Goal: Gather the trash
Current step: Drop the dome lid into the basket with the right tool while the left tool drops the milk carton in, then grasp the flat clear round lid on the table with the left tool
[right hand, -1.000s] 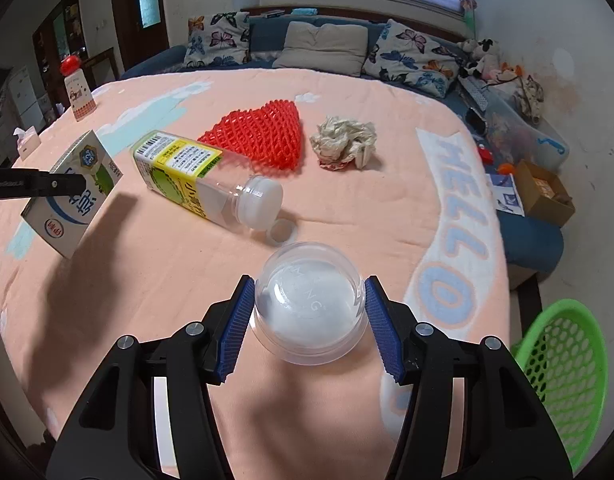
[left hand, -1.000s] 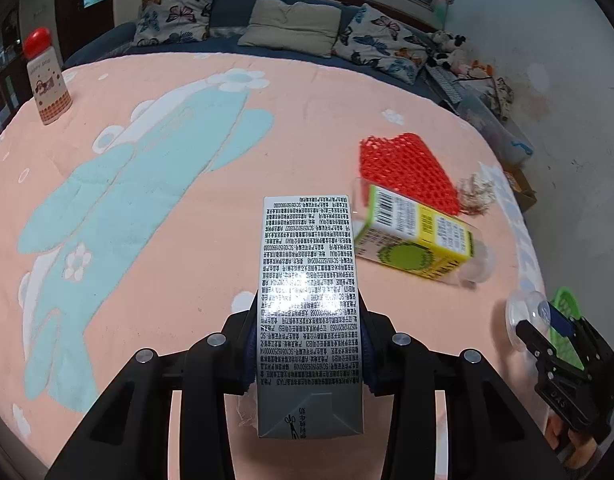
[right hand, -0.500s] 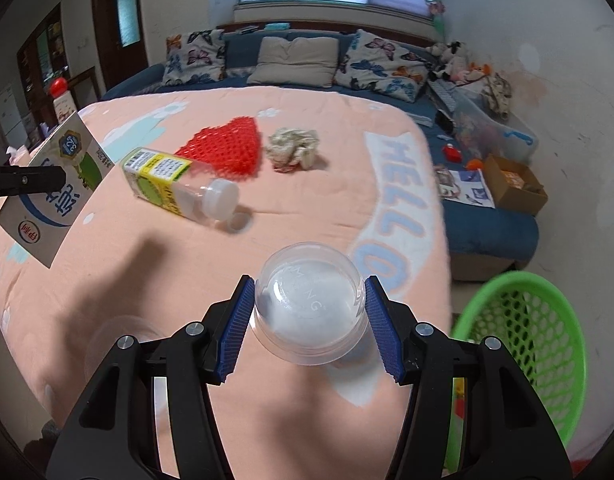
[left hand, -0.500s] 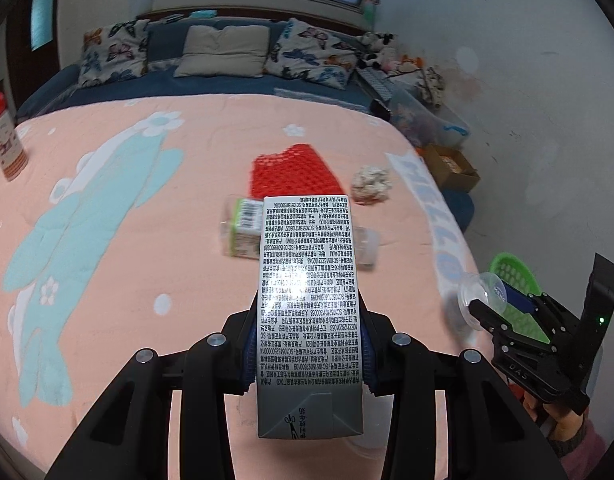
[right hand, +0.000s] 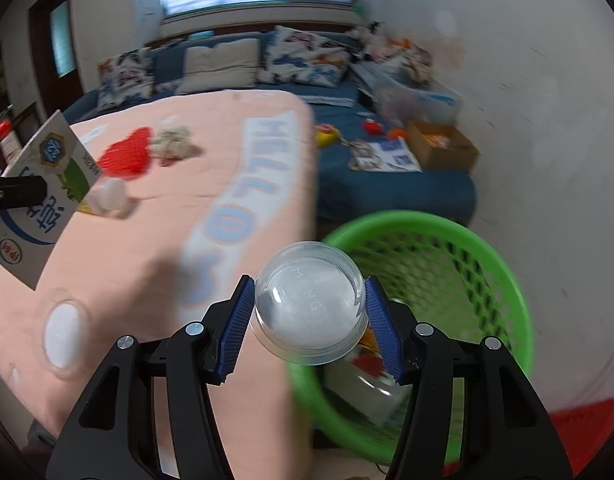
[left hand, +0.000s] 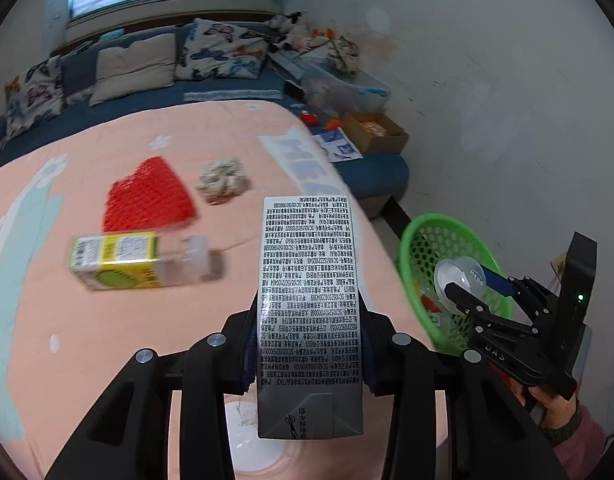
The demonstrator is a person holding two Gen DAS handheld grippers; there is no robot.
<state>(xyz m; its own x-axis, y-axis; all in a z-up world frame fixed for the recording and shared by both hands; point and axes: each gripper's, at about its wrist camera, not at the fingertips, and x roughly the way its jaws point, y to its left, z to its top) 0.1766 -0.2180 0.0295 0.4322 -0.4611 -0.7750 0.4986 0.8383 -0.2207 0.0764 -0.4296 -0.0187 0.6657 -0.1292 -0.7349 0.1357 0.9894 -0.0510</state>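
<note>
The right gripper has its fingers clamped on a clear round plastic cup embossed "MENG", held over the near rim of the green mesh basket at lower right. The left gripper, farther from the basket, pinches a grey printed drink carton, long axis pointing away. The pink bedspread reads "HELLO".

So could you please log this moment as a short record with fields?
left gripper: shut on carton, above the table
right gripper: shut on clear cup, at the basket's rim
basket: green, on the floor beside the table, some trash inside
left on table: bottle, red net, crumpled paper
</note>
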